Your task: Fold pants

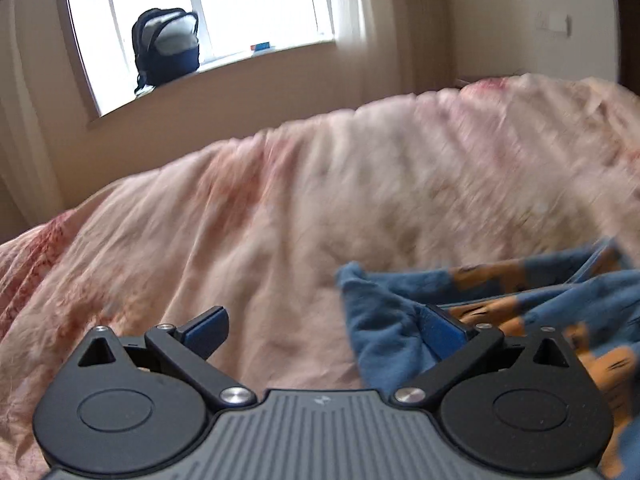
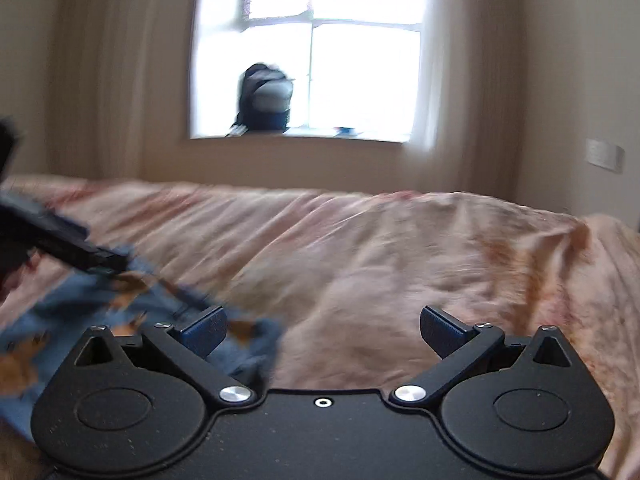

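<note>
The pants are blue fleece with orange patterns and lie bunched on a pink bed cover. In the left wrist view they fill the lower right, and their edge reaches the right fingertip. My left gripper is open and holds nothing. In the right wrist view the pants lie at the lower left, blurred, under and behind the left fingertip. My right gripper is open and empty over the bed cover. The left gripper shows as a dark blurred shape at the left edge, over the pants.
A wall with a window stands behind the bed. A dark backpack sits on the sill, also in the right wrist view. Curtains hang at both sides. A wall switch is at the right.
</note>
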Demonstrator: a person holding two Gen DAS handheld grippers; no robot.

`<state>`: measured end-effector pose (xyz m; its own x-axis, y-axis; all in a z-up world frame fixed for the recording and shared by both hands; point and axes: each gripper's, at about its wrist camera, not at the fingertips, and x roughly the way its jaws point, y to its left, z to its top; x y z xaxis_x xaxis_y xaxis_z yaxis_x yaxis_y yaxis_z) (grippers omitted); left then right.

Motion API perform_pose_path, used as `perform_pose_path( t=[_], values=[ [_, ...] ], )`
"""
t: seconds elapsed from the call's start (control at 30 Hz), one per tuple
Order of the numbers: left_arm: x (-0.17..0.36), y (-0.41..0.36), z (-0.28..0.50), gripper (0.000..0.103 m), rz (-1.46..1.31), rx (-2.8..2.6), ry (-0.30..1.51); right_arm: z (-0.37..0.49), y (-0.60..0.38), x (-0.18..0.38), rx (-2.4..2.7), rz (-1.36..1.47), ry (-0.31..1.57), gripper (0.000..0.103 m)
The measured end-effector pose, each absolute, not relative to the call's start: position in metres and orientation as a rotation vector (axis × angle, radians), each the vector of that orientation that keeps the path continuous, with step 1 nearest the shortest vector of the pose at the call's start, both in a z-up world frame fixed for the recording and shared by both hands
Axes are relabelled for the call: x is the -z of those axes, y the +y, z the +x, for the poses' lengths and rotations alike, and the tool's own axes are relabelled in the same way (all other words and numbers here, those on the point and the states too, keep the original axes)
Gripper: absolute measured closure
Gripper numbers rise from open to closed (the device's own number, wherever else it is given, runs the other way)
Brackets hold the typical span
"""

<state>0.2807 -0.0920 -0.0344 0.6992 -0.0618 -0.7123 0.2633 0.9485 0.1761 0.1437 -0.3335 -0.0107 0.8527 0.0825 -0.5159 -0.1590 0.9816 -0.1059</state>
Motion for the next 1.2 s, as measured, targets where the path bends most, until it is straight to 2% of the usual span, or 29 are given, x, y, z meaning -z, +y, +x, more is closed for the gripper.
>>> perform_pose_path(
  t=[0.07, 0.2, 0.43, 0.57, 0.63, 0.93, 1.1, 1.2],
  values=[
    [0.036, -0.084, 0.284, 0.0, 0.187, 0.176, 0.789, 0.146, -0.328, 0.023, -0.097, -0.231, 0.596, 0.001],
    [0.023, -0.07, 0.28, 0.0, 0.066, 0.13, 0.809, 0.149, -0.35, 0.02, -0.096, -0.095, 0.619, 0.001],
    [0.006, -0.063, 0.216, 0.0, -0.032, 0.21, 0.783, 0.132, -0.336, -0.008, -0.286, -0.073, 0.594, 0.001],
    [0.031, -0.066, 0.202, 0.0, 0.022, 0.187, 0.876, 0.129, -0.313, -0.005, -0.333, -0.24, 0.653, 0.001],
    [0.034, -0.062, 0.195, 0.0, -0.008, 0.173, 0.854, 0.131, -0.307, 0.011, -0.325, -0.312, 0.717, 0.001],
    [0.013, -0.067, 0.158, 0.0, -0.089, 0.18, 0.849, 0.131, -0.33, -0.008, -0.415, -0.055, 0.702, 0.001],
    [0.034, -0.073, 0.152, 0.0, -0.046, 0.175, 0.903, 0.135, -0.308, 0.017, -0.452, -0.187, 0.851, 0.001],
    [0.039, -0.074, 0.146, 0.0, -0.044, 0.167, 0.869, 0.132, -0.311, 0.028, -0.462, -0.169, 0.821, 0.0]
  ],
)
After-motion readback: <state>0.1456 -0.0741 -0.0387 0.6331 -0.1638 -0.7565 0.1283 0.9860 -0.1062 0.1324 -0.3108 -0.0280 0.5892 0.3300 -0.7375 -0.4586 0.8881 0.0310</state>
